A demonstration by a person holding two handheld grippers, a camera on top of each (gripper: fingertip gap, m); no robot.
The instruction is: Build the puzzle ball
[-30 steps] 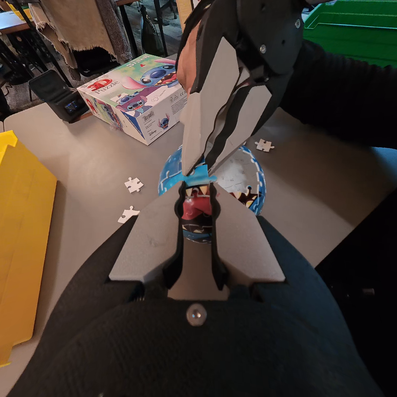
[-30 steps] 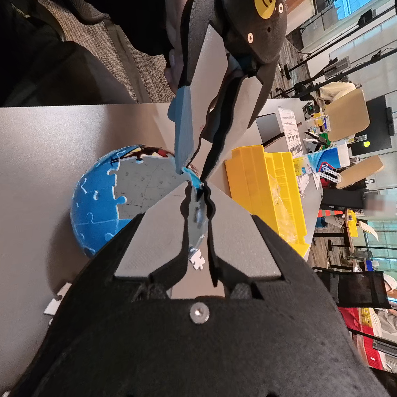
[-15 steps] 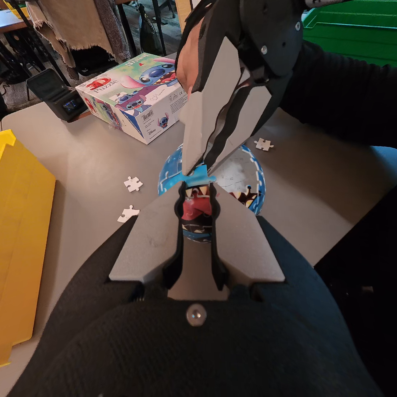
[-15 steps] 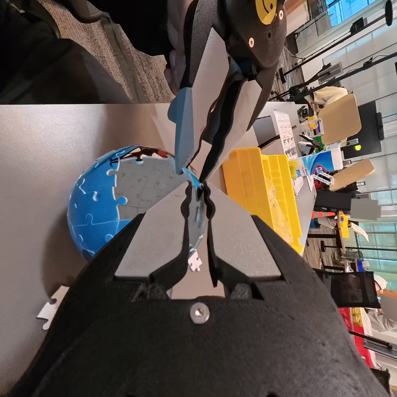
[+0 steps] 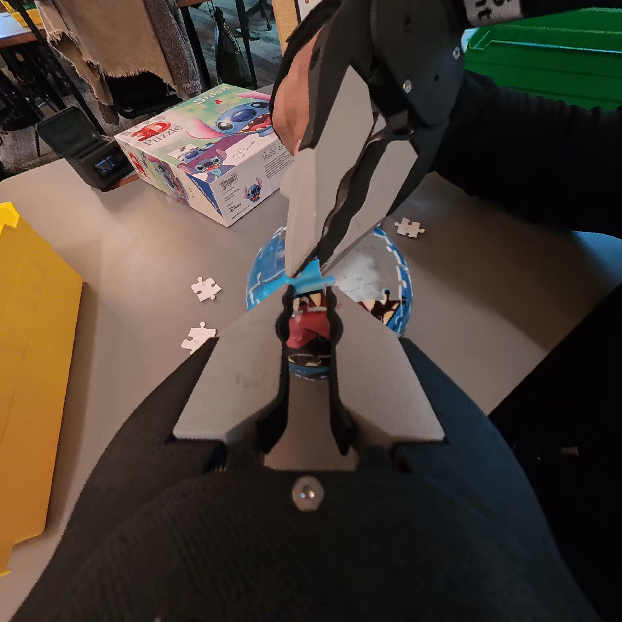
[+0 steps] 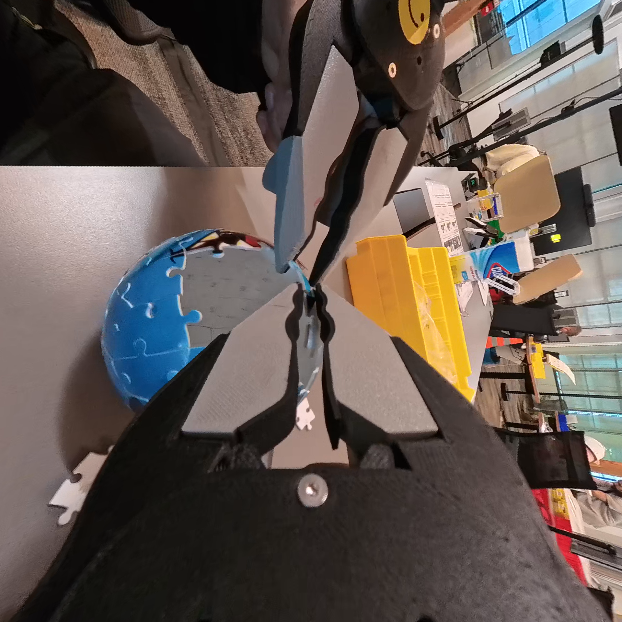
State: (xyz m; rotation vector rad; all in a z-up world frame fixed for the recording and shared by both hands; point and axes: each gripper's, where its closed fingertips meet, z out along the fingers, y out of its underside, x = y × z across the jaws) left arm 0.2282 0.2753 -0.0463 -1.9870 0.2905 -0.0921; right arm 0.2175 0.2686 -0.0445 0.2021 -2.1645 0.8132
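Both grippers meet at the open rim of the half-built ball point(image 5: 387, 286) on the table point(image 5: 134, 242). Left gripper point(image 5: 308, 292) grips the blue piece point(image 5: 311, 274); right gripper point(image 6: 311, 292) pinches it too. 3 loose pieces lie nearby; box point(image 5: 202, 161) behind, yellow bin point(image 5: 30, 370) left.

Left wrist view: dim, warm indoor light; the grey worktop point(image 5: 141, 235) is evenly lit, with soft shadows beneath the puzzle ball point(image 5: 387, 303). Right wrist view: brighter, daylight entering through the windows point(image 6: 552, 30) at far right, leaving a pale sheen on the worktop point(image 6: 67, 218). Both show wide-angle bending at the edges. Foreground tool bodies are dark and low in detail; focus is sharp at centre.
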